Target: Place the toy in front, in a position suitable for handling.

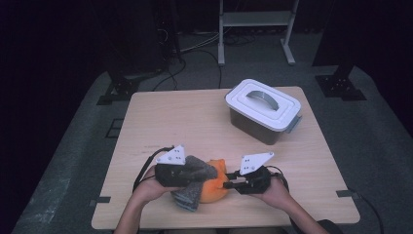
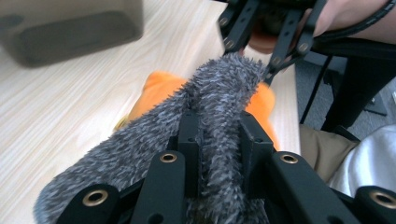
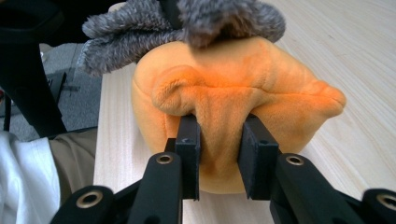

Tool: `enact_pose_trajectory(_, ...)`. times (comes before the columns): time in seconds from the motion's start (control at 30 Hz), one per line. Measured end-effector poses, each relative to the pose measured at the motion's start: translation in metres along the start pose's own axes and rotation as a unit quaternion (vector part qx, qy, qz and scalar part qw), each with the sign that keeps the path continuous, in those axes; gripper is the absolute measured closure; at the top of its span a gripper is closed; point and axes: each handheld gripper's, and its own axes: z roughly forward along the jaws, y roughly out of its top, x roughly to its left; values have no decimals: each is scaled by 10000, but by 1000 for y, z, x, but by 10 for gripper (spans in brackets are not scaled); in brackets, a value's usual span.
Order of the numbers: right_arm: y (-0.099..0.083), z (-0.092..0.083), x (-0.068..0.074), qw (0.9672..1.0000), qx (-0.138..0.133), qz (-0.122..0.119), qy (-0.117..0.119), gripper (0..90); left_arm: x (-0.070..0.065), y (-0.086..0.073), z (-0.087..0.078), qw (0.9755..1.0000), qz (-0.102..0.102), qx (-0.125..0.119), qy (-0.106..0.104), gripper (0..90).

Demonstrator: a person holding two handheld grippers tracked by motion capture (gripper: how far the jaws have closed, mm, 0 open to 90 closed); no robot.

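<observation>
An orange plush toy (image 1: 215,187) lies near the table's front edge, between my two grippers. A grey fuzzy cloth (image 1: 195,175) is draped over its left side. My left gripper (image 1: 187,173) is shut on the grey cloth (image 2: 219,121), its jaws pinching a fold of it above the orange plush (image 2: 161,88). My right gripper (image 1: 229,184) is shut on the orange plush (image 3: 233,102), its jaws squeezing a fold of its orange fabric, with the grey cloth (image 3: 187,23) lying on top behind. The right gripper (image 2: 261,51) shows beyond the cloth in the left gripper view.
A white-lidded storage box (image 1: 263,108) with a handle stands at the back right of the wooden table (image 1: 165,117). A white metal stand (image 1: 255,22) and cables are on the floor behind. The person's legs are under the front edge.
</observation>
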Motion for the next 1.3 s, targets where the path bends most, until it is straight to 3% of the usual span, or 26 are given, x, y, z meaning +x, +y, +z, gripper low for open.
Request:
enact_pose_trajectory(0.13, 2, 4, 6, 9998, 54, -171, 57, 707, -15, 12, 11, 9994, 280, 36, -190, 741)
enact_pose_trajectory(0.2, 2, 6, 8, 9996, 103, -270, 50, 707, -17, 15, 14, 9991, 372, 156, -129, 741)
enact_pose_trajectory(0.3, 1, 5, 6, 9997, 92, -242, 33, 710, -12, 10, 11, 9995, 259, 101, -131, 742)
enact_pose_trajectory(0.43, 1, 4, 5, 9997, 88, -240, 28, 712, -3, 3, 3, 9998, 132, 135, 27, 736)
enact_pose_trajectory(0.67, -2, 1, -1, 9998, 87, -181, 15, 707, 14, -17, -8, 9994, -291, 74, 182, 736)
enact_pose_trajectory(0.9, -4, -1, -1, 9998, -76, -96, 159, 504, 17, -24, -7, 9990, -439, 104, 36, 737)
enact_pose_trajectory(1.07, -3, -10, -3, 9983, -421, -49, 405, 472, 14, -24, -3, 9990, -411, 146, -122, 737)
enact_pose_trajectory(1.17, -2, -16, -7, 9967, -665, 144, 445, 467, 11, -22, 2, 9987, -351, 192, -322, 737)
enact_pose_trajectory(1.23, -2, -13, -7, 9979, -562, 158, 264, 468, 8, -20, 6, 9983, -303, 239, -431, 736)
enact_pose_trajectory(1.3, -4, -6, -5, 9988, -418, 149, 227, 477, 6, -17, 7, 9984, -237, 321, -412, 736)
